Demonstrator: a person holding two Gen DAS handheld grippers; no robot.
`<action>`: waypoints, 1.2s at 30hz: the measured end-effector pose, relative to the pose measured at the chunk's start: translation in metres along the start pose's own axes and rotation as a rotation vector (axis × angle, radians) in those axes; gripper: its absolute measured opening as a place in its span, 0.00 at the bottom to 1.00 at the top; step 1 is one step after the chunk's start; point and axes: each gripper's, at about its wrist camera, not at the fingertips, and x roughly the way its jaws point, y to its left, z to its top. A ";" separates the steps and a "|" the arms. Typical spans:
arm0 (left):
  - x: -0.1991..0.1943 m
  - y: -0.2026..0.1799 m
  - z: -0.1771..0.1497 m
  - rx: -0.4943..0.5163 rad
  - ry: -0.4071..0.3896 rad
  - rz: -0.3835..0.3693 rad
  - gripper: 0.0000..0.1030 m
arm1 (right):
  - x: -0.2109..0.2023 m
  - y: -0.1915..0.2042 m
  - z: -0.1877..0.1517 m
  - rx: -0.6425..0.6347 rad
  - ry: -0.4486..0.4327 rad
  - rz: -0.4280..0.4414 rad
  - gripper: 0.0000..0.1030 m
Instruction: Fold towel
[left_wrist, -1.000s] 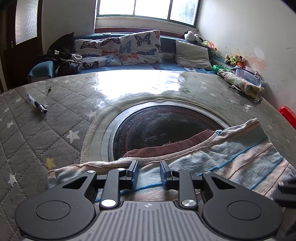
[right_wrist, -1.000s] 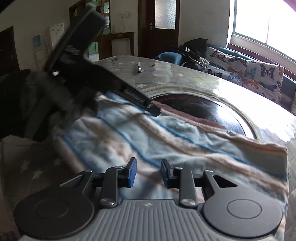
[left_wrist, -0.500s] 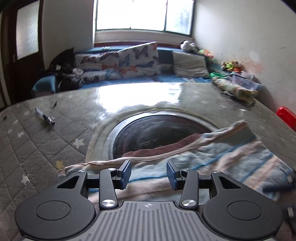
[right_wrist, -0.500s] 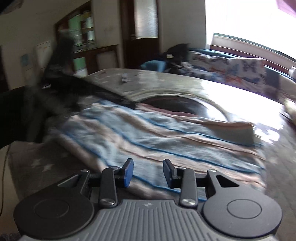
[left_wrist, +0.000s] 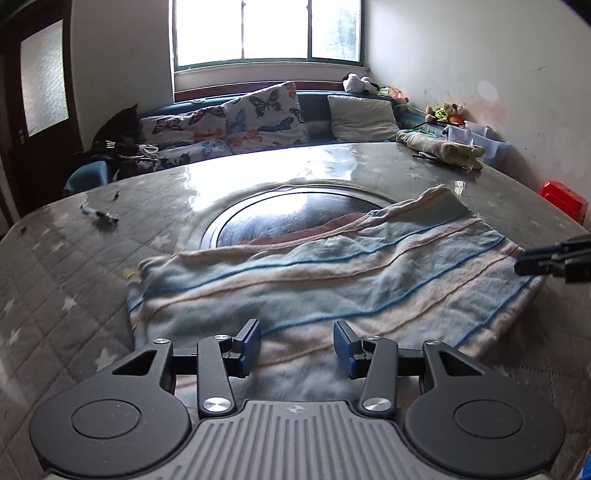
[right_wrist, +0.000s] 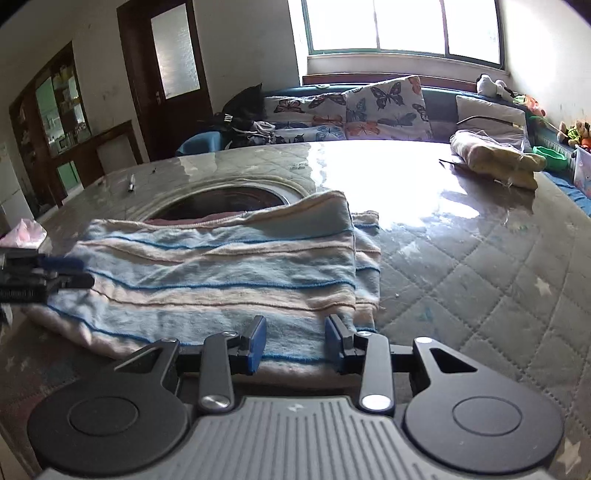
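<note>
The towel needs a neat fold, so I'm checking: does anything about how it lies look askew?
Yes. The towel is folded unevenly: at its right end the top layer stops short, leaving the lower layer's edge exposed. Its surface is rumpled.

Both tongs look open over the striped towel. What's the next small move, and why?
Probably lower the right tongs and close on the towel's near right end. Both tongs are open and empty, the left tongs too, and the towel lies folded once, lengthwise, ready for another fold.
</note>
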 end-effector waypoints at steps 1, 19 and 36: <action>-0.002 0.001 -0.001 -0.006 -0.003 0.003 0.45 | 0.000 0.001 0.003 -0.007 -0.007 0.004 0.34; -0.007 0.040 0.013 -0.127 -0.018 -0.001 0.48 | 0.047 0.003 0.056 -0.042 0.002 0.004 0.35; 0.063 0.078 0.044 -0.162 0.050 0.064 0.33 | 0.114 -0.026 0.081 0.028 0.055 -0.053 0.33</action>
